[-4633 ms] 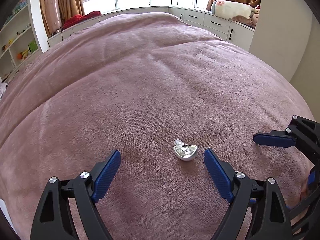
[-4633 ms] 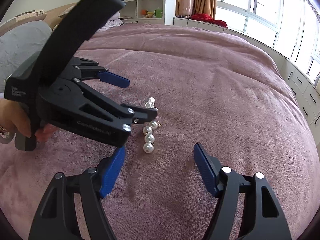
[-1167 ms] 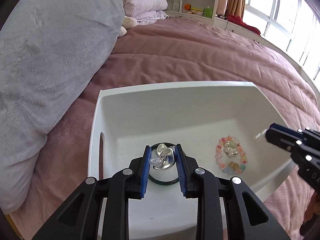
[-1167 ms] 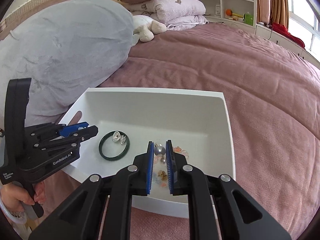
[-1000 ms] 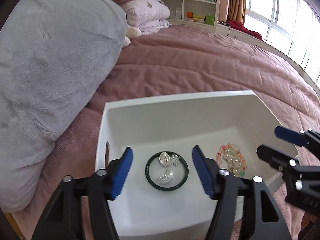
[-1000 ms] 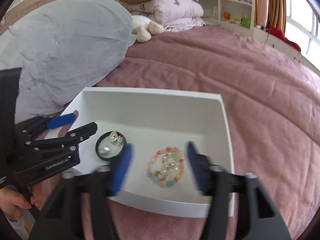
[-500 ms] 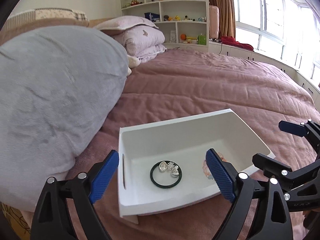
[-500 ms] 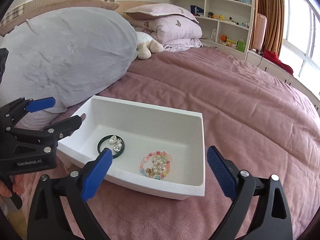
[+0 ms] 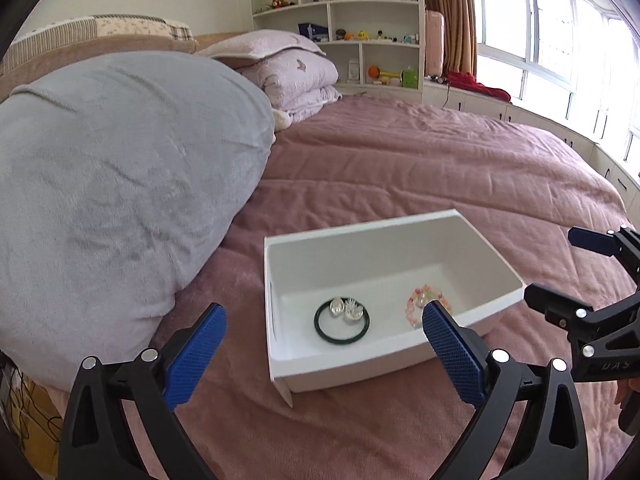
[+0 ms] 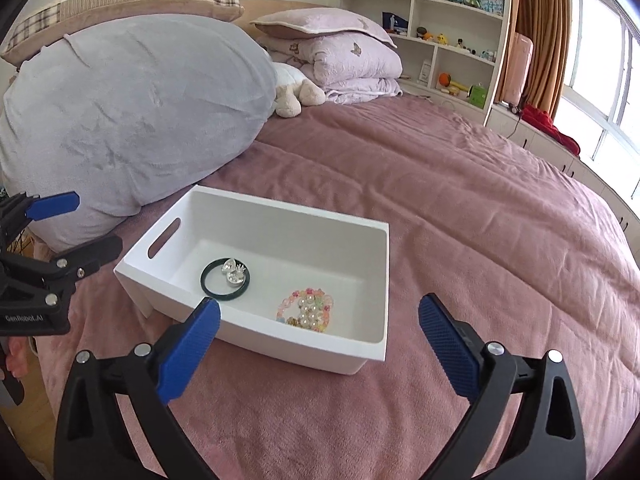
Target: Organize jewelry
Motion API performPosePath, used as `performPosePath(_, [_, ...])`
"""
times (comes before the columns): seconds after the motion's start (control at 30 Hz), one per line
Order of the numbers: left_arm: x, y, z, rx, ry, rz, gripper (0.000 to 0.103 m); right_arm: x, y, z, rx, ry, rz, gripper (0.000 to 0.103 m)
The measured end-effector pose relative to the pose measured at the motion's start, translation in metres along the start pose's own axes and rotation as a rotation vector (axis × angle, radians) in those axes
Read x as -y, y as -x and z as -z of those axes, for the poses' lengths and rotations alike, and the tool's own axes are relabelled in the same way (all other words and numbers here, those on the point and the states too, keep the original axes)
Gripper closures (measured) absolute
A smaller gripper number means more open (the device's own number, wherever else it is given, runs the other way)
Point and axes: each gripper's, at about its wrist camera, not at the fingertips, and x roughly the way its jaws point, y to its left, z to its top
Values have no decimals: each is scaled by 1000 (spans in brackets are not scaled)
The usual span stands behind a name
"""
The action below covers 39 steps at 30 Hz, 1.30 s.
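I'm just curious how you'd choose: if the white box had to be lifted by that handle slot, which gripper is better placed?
Probably the left gripper. The handle slot is in the end of the white box nearest it, beside the green bangle. The right gripper, also open, faces the long side by the bead bracelet.

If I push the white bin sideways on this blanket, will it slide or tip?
The white bin is broad, low and nearly empty, so it probably feels light and is unlikely to tip. The plush blanket may drag against it, so expect jerky sliding. The green bangle may shift inside.
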Motion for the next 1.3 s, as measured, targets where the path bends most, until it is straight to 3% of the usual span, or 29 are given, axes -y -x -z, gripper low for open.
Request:
performPosePath(0.4, [14,-20,28,-36,-26,-28,4,-14,-13,17,-41,6,-3,5])
performPosePath(0.83, [12,-21,39,66,77,-2,4,-10,-9,37,74,-42,-1,5])
performPosePath(1.3, [27,-22,39,68,-2,-37,4,-13,-15,50,87,-42,-8,5])
